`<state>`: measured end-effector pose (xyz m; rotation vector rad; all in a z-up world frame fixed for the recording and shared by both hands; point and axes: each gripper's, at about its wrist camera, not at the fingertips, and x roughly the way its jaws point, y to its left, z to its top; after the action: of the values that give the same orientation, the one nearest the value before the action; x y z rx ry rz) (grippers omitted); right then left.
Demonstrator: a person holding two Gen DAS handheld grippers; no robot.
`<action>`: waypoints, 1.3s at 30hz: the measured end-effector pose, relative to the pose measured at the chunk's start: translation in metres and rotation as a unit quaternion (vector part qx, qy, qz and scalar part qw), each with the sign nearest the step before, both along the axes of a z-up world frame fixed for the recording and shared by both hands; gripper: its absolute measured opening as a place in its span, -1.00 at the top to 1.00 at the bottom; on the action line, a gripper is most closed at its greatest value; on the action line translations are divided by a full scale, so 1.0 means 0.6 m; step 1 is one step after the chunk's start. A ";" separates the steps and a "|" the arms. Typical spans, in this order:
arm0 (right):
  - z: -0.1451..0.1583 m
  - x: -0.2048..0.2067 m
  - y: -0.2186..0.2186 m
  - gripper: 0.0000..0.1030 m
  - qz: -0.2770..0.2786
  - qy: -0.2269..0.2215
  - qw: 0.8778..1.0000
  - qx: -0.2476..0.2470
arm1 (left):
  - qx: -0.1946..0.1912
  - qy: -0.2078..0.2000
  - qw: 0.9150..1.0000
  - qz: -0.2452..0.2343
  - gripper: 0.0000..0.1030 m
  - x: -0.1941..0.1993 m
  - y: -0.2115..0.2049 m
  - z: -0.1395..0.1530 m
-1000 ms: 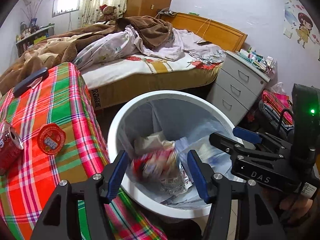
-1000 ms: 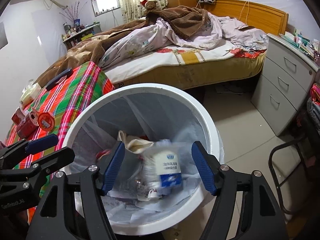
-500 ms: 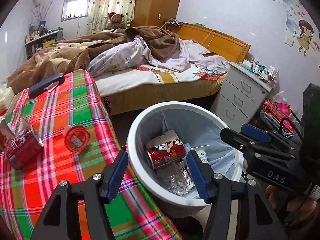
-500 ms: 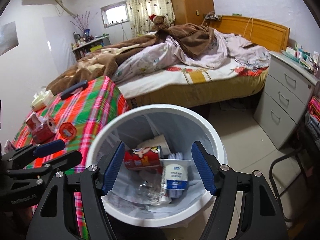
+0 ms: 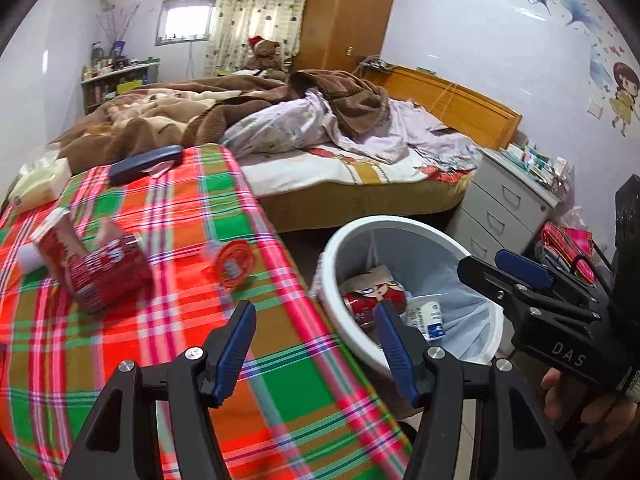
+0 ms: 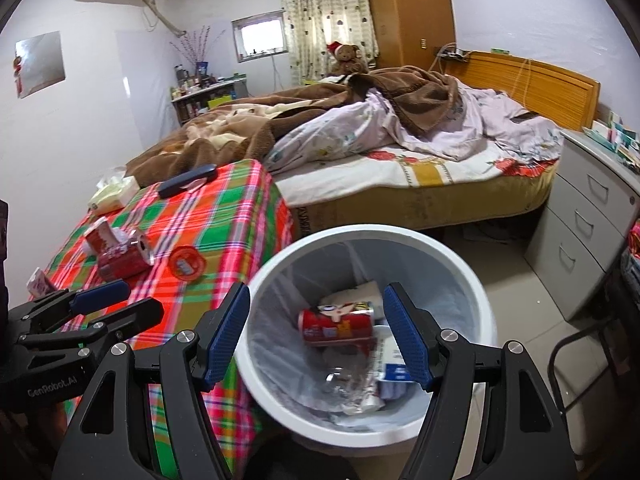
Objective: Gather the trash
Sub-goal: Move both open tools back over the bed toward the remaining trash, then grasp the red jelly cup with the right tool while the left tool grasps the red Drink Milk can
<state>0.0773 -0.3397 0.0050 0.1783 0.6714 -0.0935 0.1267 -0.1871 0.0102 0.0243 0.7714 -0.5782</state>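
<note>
Bedroom setting; plaid-covered worktop (image 5: 168, 320) stands against a white trash bin (image 6: 472, 280) on the floor. Bin holds a red cartoon-printed can (image 6: 338, 322), a white and blue carton (image 5: 430, 314) and clear crumpled plastic (image 6: 348, 386). On the worktop: crushed red can (image 5: 102, 270), round red lid (image 5: 234, 260), red-white carton (image 6: 98, 236).

Left gripper (image 5: 316, 344): jaws apart, empty, over the worktop's edge; lid and crushed can lie ahead-left. Right gripper (image 6: 316, 340): jaws apart, empty, above the bin opening. Floor right of bin open up to the grey drawers (image 6: 580, 220).
</note>
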 end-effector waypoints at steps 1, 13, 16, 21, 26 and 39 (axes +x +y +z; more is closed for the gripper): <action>0.000 0.001 0.008 -0.37 0.005 0.000 1.000 0.002 | 0.000 0.000 1.000 0.006 -0.19 0.000 0.011 0.000; -0.006 0.033 0.073 -0.37 0.053 0.006 0.998 0.019 | 0.001 -0.002 0.997 0.081 -0.19 0.023 0.133 -0.002; -0.009 0.044 0.088 -0.37 0.066 0.008 0.998 0.024 | 0.002 -0.002 0.996 0.095 -0.19 0.032 0.159 -0.004; -0.022 0.077 0.114 -0.37 0.087 0.017 0.996 0.020 | 0.002 0.005 0.993 0.120 -0.19 0.058 0.197 -0.011; -0.030 0.104 0.129 -0.37 0.101 0.026 0.994 0.017 | 0.003 0.011 0.991 0.131 -0.28 0.093 0.216 -0.021; -0.059 0.176 0.154 -0.37 0.122 0.059 0.991 0.009 | 0.034 0.014 0.992 0.117 -0.31 0.195 0.216 -0.039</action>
<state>0.1827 -0.2473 -0.0306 0.1069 0.8076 0.1382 0.2438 -0.0574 -0.0131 -0.0122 0.8074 -0.3305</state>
